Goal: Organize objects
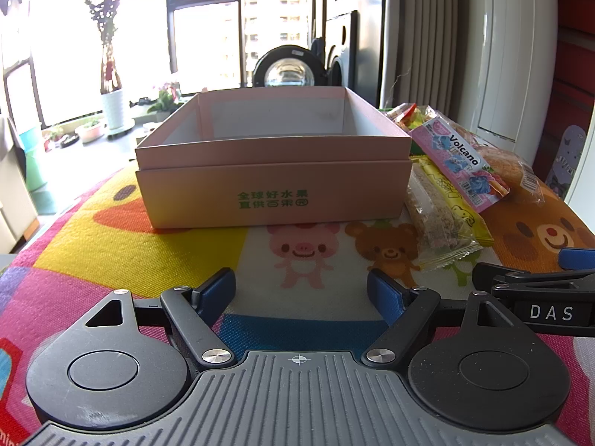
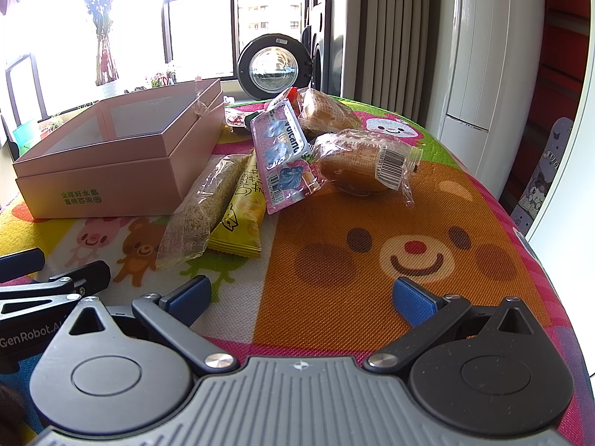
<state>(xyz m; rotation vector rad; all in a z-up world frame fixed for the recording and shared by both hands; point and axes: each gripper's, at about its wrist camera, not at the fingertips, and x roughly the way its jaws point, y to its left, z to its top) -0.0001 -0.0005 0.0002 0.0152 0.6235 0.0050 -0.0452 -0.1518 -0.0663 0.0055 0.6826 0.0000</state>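
Observation:
An open pink cardboard box (image 1: 275, 182) (image 2: 111, 171) with green print stands on the cartoon-print cloth, its inside bare as far as I see. Right of it lies a pile of snack packs: a pink Volcano pack (image 1: 455, 158) (image 2: 280, 148), a yellow pack (image 1: 457, 200) (image 2: 241, 219), a clear grain bar (image 1: 433, 223) (image 2: 197, 208) and wrapped buns (image 2: 366, 165) (image 1: 509, 165). My left gripper (image 1: 301, 290) hovers open in front of the box, holding nothing. My right gripper (image 2: 301, 295) is open over the orange bear print, short of the pile.
The table's cloth (image 2: 372, 223) curves down at the right edge. A round black-rimmed glass object (image 2: 273, 67) (image 1: 288, 70) stands behind the box. Beyond are windows, a plant in a white pot (image 1: 111, 100) and curtains. The right gripper's arm (image 1: 539, 290) shows beside the left one.

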